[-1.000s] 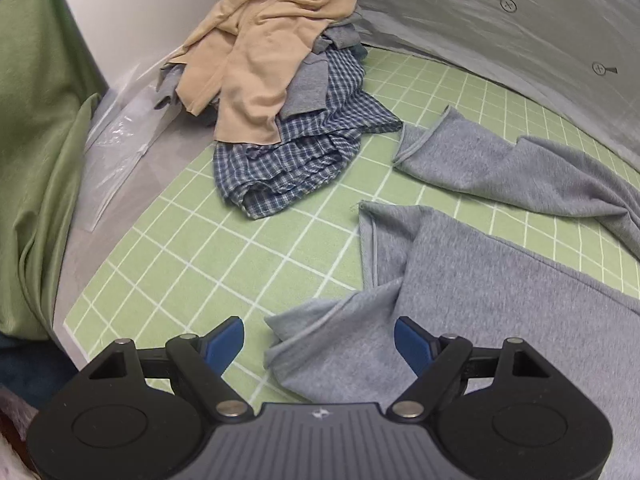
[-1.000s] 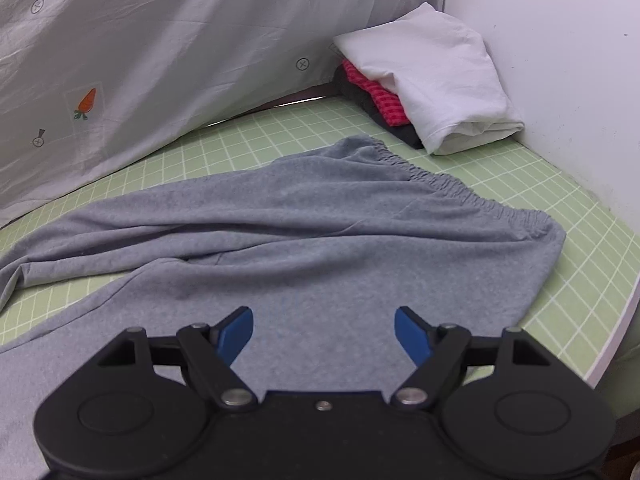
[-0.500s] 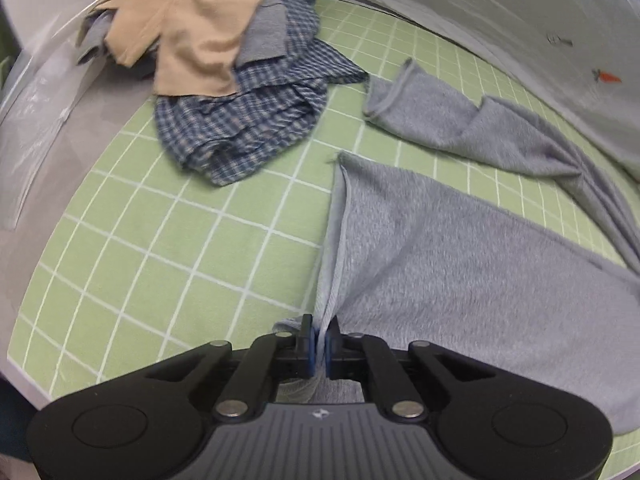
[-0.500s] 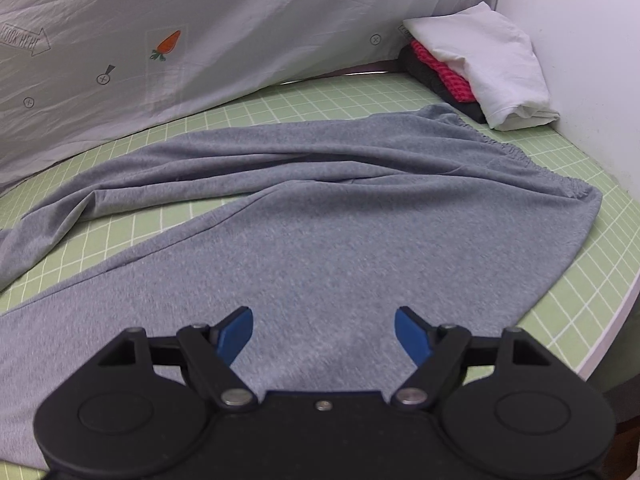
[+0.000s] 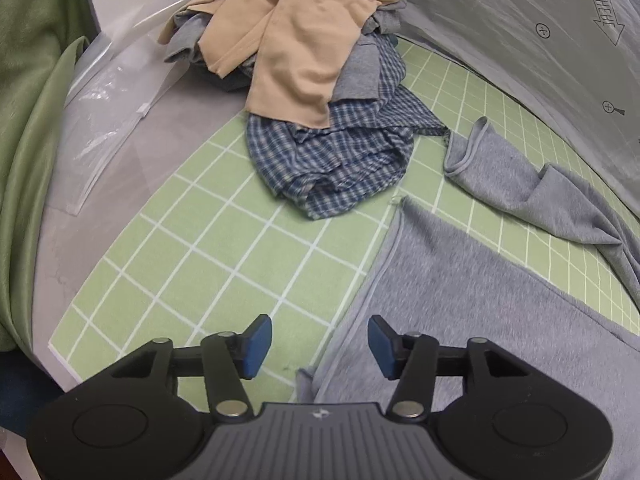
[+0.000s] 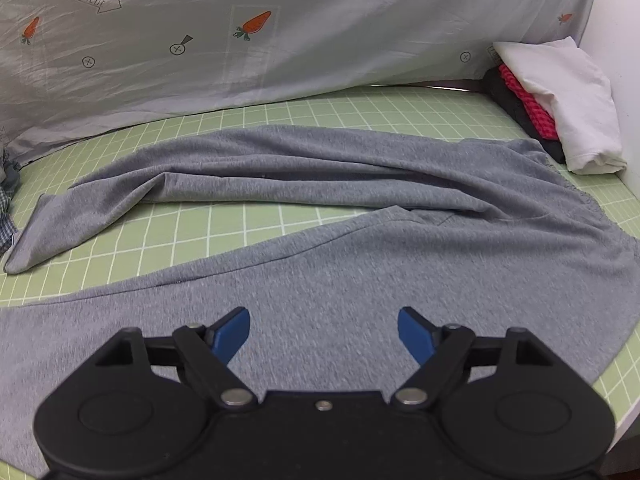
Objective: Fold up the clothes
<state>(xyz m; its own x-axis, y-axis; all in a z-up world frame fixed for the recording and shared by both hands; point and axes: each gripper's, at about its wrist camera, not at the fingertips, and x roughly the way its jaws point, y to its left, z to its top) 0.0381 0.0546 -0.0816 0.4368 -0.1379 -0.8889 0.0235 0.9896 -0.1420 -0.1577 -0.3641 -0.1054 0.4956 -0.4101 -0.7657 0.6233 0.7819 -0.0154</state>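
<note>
Grey sweatpants (image 6: pixel 360 264) lie spread on the green grid mat (image 6: pixel 224 224), legs running left, waistband at the right. In the left wrist view the near leg's hem (image 5: pixel 460 280) lies flat and the far leg (image 5: pixel 520 184) is rumpled behind it. My left gripper (image 5: pixel 319 346) is open and empty, straddling the hem edge of the near leg. My right gripper (image 6: pixel 323 334) is open and empty, hovering over the near leg's upper part.
A heap of unfolded clothes, tan top (image 5: pixel 304 40) over a blue plaid shirt (image 5: pixel 344 152), lies at the mat's far left. Folded white, red and dark clothes (image 6: pixel 560 100) are stacked at the far right. A grey carrot-print sheet (image 6: pixel 256 40) backs the table. The mat's front edge (image 5: pixel 68 360) is close.
My left gripper closed on the near leg's hem, pulled it out flat, then opened and let go. My right gripper stayed open and drew back leftward over the pants.
</note>
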